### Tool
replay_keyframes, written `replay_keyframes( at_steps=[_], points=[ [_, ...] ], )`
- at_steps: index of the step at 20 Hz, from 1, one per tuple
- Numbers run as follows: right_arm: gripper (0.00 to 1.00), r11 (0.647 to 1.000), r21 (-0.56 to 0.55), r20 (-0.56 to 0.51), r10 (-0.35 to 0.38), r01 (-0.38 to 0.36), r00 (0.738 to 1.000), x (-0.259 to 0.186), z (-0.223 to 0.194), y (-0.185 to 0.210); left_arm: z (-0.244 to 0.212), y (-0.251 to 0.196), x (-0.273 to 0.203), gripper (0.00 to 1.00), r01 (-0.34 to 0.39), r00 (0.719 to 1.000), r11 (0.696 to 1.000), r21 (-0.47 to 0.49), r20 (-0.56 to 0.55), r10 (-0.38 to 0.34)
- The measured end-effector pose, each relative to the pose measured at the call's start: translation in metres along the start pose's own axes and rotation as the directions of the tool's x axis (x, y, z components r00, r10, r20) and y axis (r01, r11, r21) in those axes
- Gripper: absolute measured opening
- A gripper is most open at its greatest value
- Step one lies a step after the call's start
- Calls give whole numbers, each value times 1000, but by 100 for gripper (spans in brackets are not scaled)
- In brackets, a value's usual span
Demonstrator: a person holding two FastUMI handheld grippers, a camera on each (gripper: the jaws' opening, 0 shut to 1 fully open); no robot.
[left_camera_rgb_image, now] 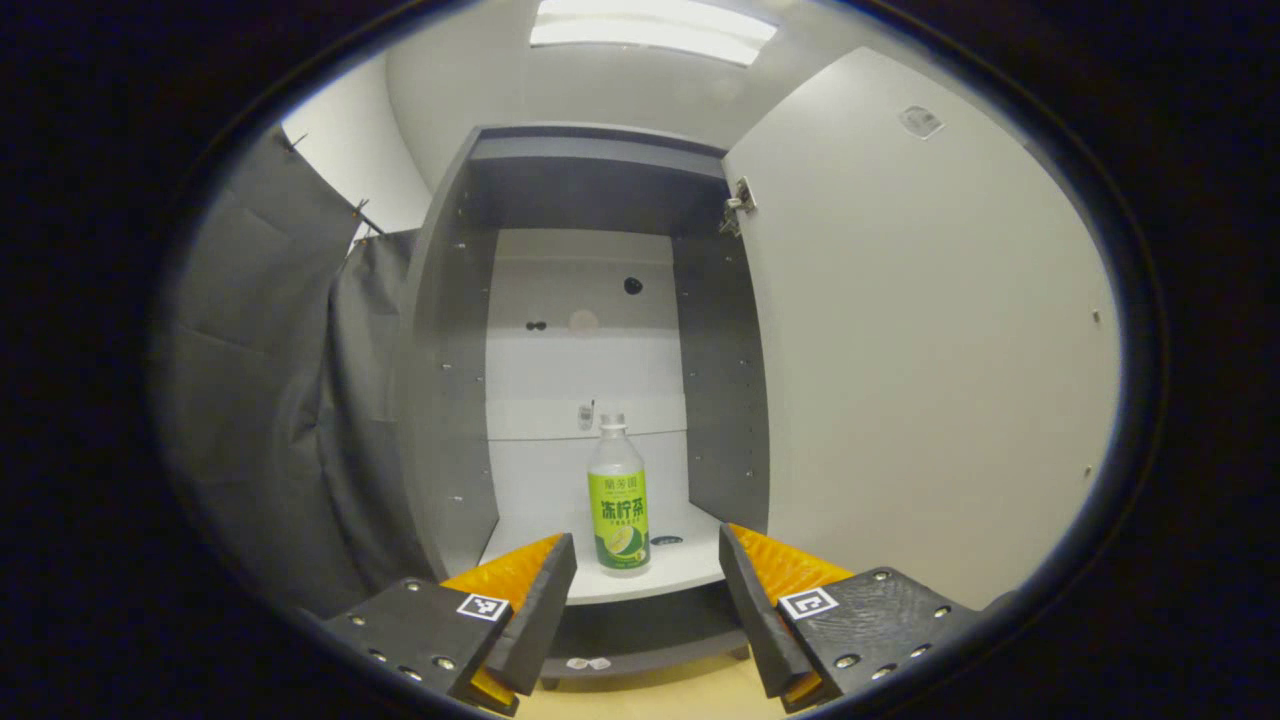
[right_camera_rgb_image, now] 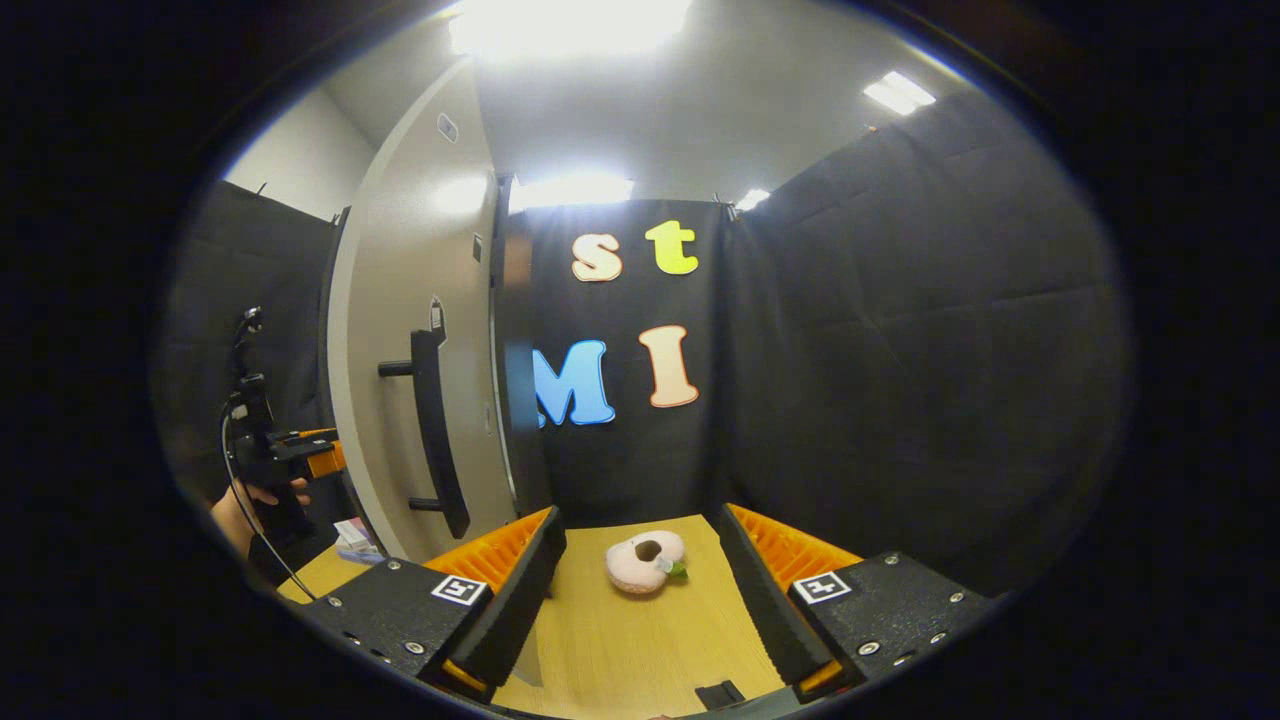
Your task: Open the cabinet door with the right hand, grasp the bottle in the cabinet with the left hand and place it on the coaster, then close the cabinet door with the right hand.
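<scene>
A clear bottle with a green and yellow label and a white cap stands upright near the front of the cabinet's white shelf. The cabinet door is swung wide open to the right. My left gripper is open, just in front of the shelf, with the bottle seen between its fingers and a little beyond them. My right gripper is open over the wooden table, holding nothing. A pink, peach-shaped coaster lies on the table ahead of it. The door's outer face with its dark bar handle stands to the left.
The grey cabinet body has bare inner walls with peg holes. Dark cloth hangs left of it. The wooden table top runs to the booth's wall. The other gripper and a hand holding it are at far left, past the door.
</scene>
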State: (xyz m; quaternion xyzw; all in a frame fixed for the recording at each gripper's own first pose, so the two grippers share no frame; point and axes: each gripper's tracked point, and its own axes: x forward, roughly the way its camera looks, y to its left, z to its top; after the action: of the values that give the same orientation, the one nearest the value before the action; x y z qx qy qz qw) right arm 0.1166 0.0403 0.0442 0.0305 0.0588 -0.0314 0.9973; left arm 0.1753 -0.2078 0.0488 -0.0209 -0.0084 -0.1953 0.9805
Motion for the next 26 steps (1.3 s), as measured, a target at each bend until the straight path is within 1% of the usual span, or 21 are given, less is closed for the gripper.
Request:
replay_keyframes(
  at_steps=[1, 2, 3, 4, 5, 6, 7, 10, 12, 13, 14, 16, 20, 21, 22, 25, 26],
  points=[
    [95, 1000, 8, -4, -21, 21, 1000, -1, -2, -2, -2, 2, 12, 82, 5, 1000, 1000, -16, -4, -5],
    [95, 999, 18, -9, -39, 39, 999, -1, -5, -4, -6, 4, 25, 79, 10, 1000, 999, -31, -7, -10],
    [95, 998, 27, -19, -55, 56, 998, -2, -8, -5, -8, 6, 37, 79, 17, 1000, 999, -40, -10, -17],
    [95, 997, 34, -28, -71, 72, 997, -2, -11, -5, -11, 7, 48, 82, 25, 1000, 999, -40, -12, -25],
    [95, 995, 41, -31, -86, 88, 996, -3, -14, -6, -12, 9, 58, 82, 27, 1000, 999, -35, -13, -28],
    [95, 994, 47, -35, -99, 101, 994, -3, -16, -5, -14, 11, 68, 80, 31, 999, 999, -31, -19, -32],
    [94, 992, 51, -38, -112, 114, 993, -4, -17, -5, -18, 13, 78, 82, 30, 999, 999, -31, -27, -31],
    [94, 987, 63, -46, -146, 148, 988, -2, -23, -5, -32, 25, 114, 82, 21, 999, 998, -53, -46, -24],
    [94, 983, 67, -53, -165, 168, 985, -3, -25, -4, -44, 29, 133, 82, 27, 997, 998, -51, -65, -31],
    [94, 982, 65, -57, -174, 178, 983, -3, -26, -4, -50, 29, 143, 85, 34, 996, 998, -43, -80, -37],
    [94, 981, 61, -62, -182, 186, 981, -1, -28, -2, -56, 28, 152, 82, 44, 995, 998, -39, -93, -47],
    [94, 978, 53, -74, -196, 200, 978, -2, -33, 0, -64, 27, 166, 82, 61, 992, 997, -38, -107, -65],
    [94, 975, 54, -88, -210, 216, 974, 0, -37, 6, -77, 29, 184, 82, 67, 988, 996, -51, -132, -73],
    [94, 973, 54, -85, -220, 225, 972, -1, -36, 5, -80, 30, 184, 85, 77, 987, 995, -65, -136, -86],
    [94, 970, 54, -81, -234, 239, 969, -3, -36, 4, -82, 29, 184, 78, 83, 987, 993, -80, -133, -93],
    [94, 963, 69, -66, -256, 260, 964, -6, -33, -1, -79, 28, 181, 66, 97, 985, 992, -85, -135, -108],
    [94, 963, 75, -63, -255, 260, 965, -7, -33, -2, -78, 28, 179, 66, 99, 985, 992, -84, -131, -109]
  ],
)
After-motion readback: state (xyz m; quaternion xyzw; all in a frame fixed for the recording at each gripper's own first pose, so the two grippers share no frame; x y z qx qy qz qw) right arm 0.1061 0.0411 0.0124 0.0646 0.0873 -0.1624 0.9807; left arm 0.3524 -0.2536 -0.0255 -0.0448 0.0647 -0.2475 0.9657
